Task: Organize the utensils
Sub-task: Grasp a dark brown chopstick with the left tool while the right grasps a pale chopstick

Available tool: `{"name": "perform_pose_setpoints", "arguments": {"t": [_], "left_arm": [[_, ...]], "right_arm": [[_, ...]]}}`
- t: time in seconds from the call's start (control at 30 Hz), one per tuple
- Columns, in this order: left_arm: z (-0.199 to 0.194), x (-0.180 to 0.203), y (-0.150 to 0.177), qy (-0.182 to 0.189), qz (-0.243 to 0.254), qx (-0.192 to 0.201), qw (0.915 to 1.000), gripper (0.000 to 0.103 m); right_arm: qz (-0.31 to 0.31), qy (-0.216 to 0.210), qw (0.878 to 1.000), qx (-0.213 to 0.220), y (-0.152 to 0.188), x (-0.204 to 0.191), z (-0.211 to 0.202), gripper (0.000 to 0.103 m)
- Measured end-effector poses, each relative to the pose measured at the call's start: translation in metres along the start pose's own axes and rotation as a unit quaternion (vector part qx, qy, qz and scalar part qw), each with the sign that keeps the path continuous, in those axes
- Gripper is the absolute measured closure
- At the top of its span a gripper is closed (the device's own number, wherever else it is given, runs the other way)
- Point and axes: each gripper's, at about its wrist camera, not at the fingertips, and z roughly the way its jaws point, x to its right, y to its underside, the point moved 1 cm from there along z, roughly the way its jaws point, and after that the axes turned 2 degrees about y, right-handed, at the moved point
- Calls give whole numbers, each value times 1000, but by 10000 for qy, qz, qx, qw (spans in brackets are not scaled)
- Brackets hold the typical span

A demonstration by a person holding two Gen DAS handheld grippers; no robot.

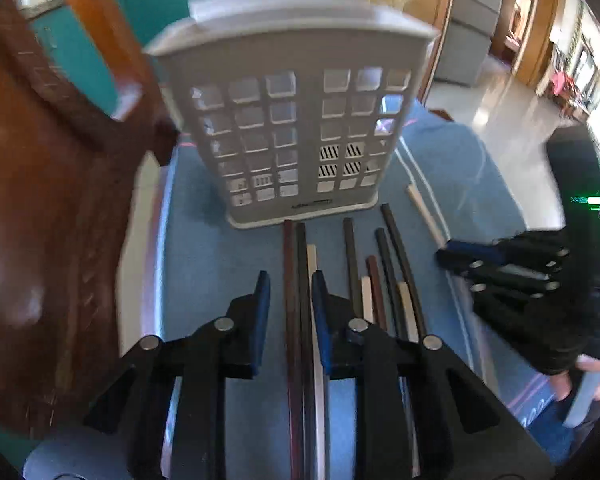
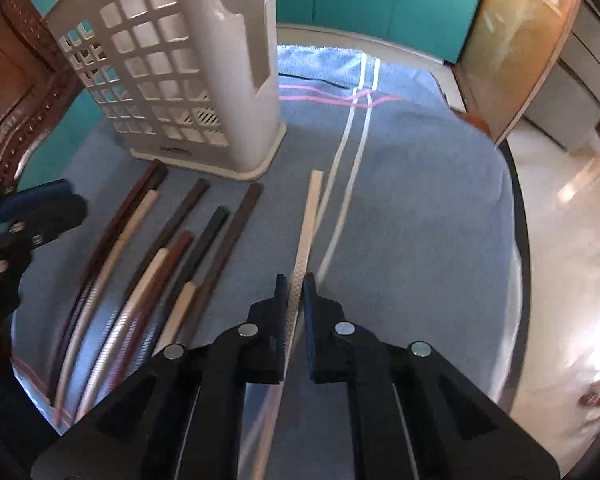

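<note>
Several chopsticks, dark, brown and cream, lie side by side on a blue towel in front of a white slotted utensil holder. My left gripper is open, its jaws either side of a brown and a black chopstick, with a cream one beside them. My right gripper is shut on a cream chopstick that points away toward the holder. The loose chopsticks lie to its left. The right gripper also shows in the left wrist view.
A brown wooden chair stands close on the left of the towel. The towel covers a round table with its edge at the right. Teal cabinets are behind. A shiny floor lies beyond.
</note>
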Motion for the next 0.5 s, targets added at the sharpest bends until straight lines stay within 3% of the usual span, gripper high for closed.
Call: {"name": "perform_pose_setpoints", "arguments": {"t": [0.2,0.3,0.5], "left_arm": [[41,-8,-2,77,-118,-505,9986,81],[45,-18,-6,-8,-216,-460,9987,81],[42,-29,-2,98,-421,-458,9980,81]], "right_arm": [[-63,-34,9999,-82,-23,12,10,93],[-52,-117,9998,123,-15,19,7,92],[-193,-21,9998,51,-2,12,0,83]]}}
